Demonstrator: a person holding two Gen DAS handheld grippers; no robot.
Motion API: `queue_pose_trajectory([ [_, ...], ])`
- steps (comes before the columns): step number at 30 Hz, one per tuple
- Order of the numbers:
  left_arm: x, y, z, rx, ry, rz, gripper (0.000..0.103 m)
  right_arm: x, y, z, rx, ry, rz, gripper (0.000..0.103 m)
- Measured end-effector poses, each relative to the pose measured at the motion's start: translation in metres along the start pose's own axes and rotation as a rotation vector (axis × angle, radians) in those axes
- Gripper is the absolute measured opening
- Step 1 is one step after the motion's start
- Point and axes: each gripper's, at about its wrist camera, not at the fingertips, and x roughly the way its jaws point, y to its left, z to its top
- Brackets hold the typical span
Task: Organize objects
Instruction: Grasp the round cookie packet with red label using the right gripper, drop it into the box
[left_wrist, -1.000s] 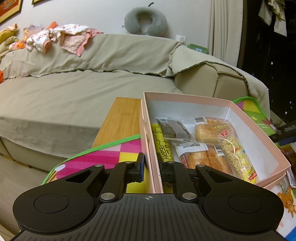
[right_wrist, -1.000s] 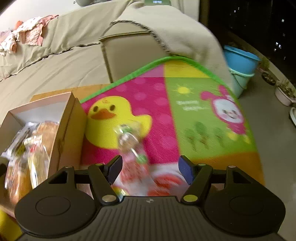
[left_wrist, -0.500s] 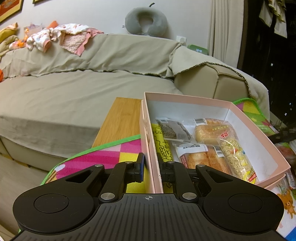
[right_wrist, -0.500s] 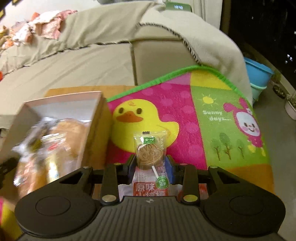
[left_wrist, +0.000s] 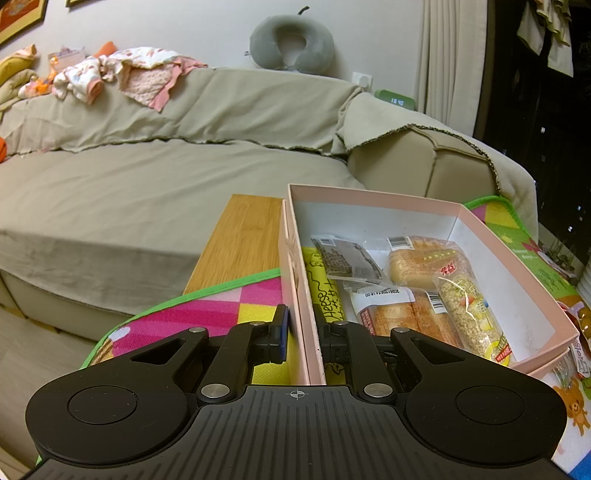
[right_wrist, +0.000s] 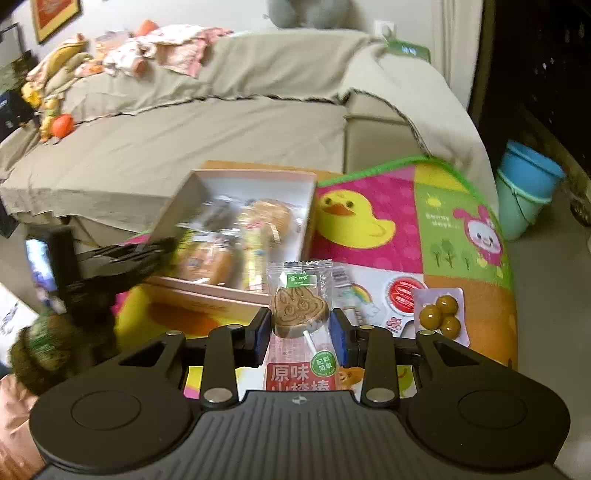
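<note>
Here the right gripper is clamped on a wrapped lollipop, held above the bench's near edge. The left gripper pinches the pink box's near wall.

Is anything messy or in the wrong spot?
Yes. A packet of brown balls lies loose on the mat, outside the pink box. The lollipop isn't packed either; the right claw holds it.
</note>
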Motion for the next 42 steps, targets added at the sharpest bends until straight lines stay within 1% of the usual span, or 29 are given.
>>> queue_pose_trajectory([
  [4,0.0,0.0,0.0,0.0,0.0,-0.001,0.014,-0.025,0.014,0.007,-0.008,-0.037,0.026,0.034],
  [7,0.0,0.0,0.0,0.0,0.0,-0.001,0.014,-0.029,0.024,0.019,-0.011,-0.059,0.032,0.034],
  [20,0.0,0.0,-0.001,-0.001,0.0,-0.004,0.014,-0.006,0.088,0.08,-0.138,-0.164,-0.027,0.034],
  [31,0.001,-0.001,-0.002,-0.004,0.001,-0.007,0.015,0.025,0.111,0.111,-0.159,-0.153,-0.035,0.034],
  [36,0.0,-0.001,-0.002,-0.004,0.001,-0.008,0.015,0.046,0.115,0.123,-0.134,-0.146,-0.02,0.034],
  [37,0.001,-0.001,-0.002,-0.004,0.001,-0.008,0.015,0.051,0.117,0.125,-0.135,-0.154,-0.019,0.036],
  [40,0.0,-0.001,-0.002,-0.005,0.002,-0.01,0.015,0.065,0.117,0.129,-0.118,-0.165,-0.017,0.045],
  [42,0.0,-0.001,-0.002,-0.005,0.002,-0.01,0.015,0.073,0.113,0.129,-0.099,-0.146,-0.007,0.045],
])
